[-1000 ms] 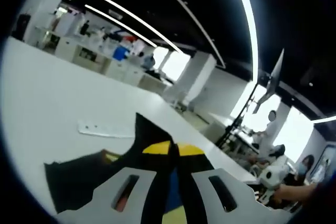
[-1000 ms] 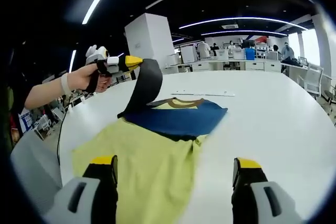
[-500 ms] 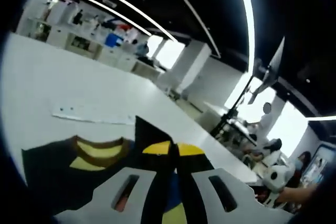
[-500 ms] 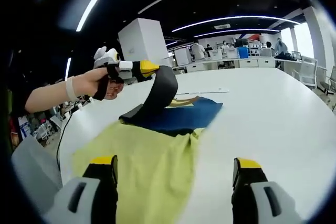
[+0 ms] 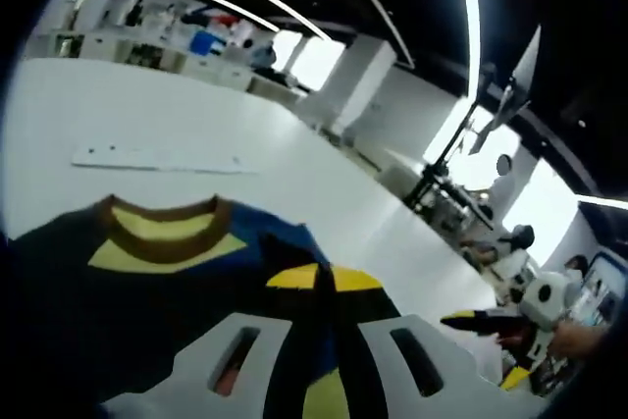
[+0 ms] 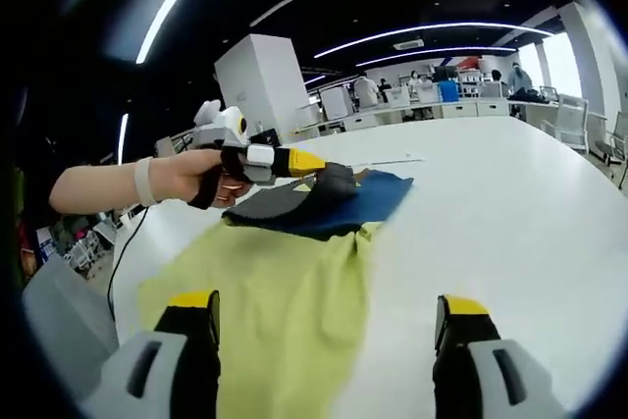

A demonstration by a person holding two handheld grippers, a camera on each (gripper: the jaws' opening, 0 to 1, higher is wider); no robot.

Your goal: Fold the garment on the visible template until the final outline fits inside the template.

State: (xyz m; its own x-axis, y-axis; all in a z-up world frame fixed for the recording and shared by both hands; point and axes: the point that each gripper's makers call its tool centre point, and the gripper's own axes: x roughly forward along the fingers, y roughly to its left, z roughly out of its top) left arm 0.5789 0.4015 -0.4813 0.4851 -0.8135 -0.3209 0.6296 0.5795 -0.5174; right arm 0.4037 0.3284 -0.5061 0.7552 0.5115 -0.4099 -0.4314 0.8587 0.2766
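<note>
**A:** Checking in on the shirt (image 6: 285, 291). Lying spread on the worktop (image 6: 510, 213), with the yellow half nearest the right tongs (image 6: 329, 303) and the blue half further off. Pinching a dark fold of it with the left tongs (image 6: 312, 164), down low, right over the blue part. Keeping the right tongs wide apart, gripping nothing, hovering above the near yellow edge.

**B:** Yep, seeing the same through the left gripper view: squeezing dark cloth tight between both jaws, looking across the blue chest at the brown collar (image 5: 162, 218). Also noticing a white strip (image 5: 157, 158) lying beyond the collar, well apart from it. Not managing to tell whether that belongs to the template, tbh.

**A:** Same here. Guessing at how it's going to handle: soft, light, floppy, going by all the wrinkling in the yellow part. Probably sliding easily on that smooth white top too.

**B:** Agreeing. So probably worth grabbing at an edge or corner, hem or sleeve end, rather than mid-panel, to avoid bunching up a random lump. Pinching one layer only, lifting low, laying it over slowly.

**A:** And pinning the far side with the free tongs, maybe, to stop the whole thing dragging along. Reckoning on plenty of folding left, judging by how much yellow is lying unfolded.
</note>
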